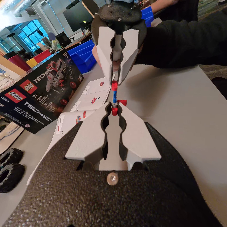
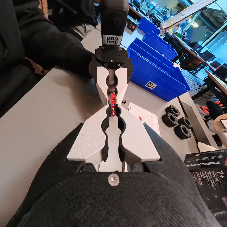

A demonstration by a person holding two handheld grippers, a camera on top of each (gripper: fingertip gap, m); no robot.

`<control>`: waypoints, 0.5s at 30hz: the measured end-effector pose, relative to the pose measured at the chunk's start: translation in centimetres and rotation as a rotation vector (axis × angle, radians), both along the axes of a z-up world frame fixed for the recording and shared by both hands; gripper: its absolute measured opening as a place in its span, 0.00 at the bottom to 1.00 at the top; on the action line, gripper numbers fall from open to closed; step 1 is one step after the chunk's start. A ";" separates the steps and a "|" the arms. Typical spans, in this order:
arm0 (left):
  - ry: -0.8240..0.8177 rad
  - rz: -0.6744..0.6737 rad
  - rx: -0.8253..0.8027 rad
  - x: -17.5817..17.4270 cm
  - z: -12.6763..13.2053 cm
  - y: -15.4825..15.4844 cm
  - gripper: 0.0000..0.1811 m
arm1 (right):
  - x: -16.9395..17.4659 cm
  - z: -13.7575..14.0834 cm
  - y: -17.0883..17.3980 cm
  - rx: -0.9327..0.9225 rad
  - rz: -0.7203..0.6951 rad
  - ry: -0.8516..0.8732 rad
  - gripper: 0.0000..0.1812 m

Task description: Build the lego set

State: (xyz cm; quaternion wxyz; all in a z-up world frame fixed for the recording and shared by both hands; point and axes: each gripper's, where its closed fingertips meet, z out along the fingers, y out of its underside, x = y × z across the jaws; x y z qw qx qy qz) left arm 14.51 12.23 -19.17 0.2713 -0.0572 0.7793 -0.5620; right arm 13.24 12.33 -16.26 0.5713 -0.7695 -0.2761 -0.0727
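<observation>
In the left wrist view my left gripper [image 1: 114,104] is shut on a small lego assembly [image 1: 114,108] of red and grey pieces, with a red part [image 1: 122,101] sticking out to the right. A blue pin [image 1: 114,95] rises from it to a red piece [image 1: 114,86] pinched in my right gripper [image 1: 115,84], which comes in from the far side. In the right wrist view my right gripper [image 2: 112,106] is shut on a red beam [image 2: 113,110] with holes, tip to tip with the left gripper [image 2: 112,100]. Both are held above the table.
An open instruction booklet [image 1: 95,93] lies under the grippers on the pale table [image 1: 159,110]. A lego box [image 1: 40,98] stands to the left. Black tyres [image 2: 176,122] lie near the table edge. Blue bins [image 2: 159,73] stand at the back. A dark sleeve [image 1: 184,43] reaches in. Both grippers' tips are close together, under 4 cm apart.
</observation>
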 end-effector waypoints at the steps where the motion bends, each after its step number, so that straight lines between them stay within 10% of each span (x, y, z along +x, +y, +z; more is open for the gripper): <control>1: -0.003 -0.004 -0.005 -0.1 0.1 -0.1 0.04 | 0.0 -0.3 0.1 -0.010 0.001 -0.008 0.03; 15: -0.017 -0.038 -0.067 -0.6 1.1 0.0 0.04 | -0.6 0.4 0.3 0.039 0.030 0.058 0.03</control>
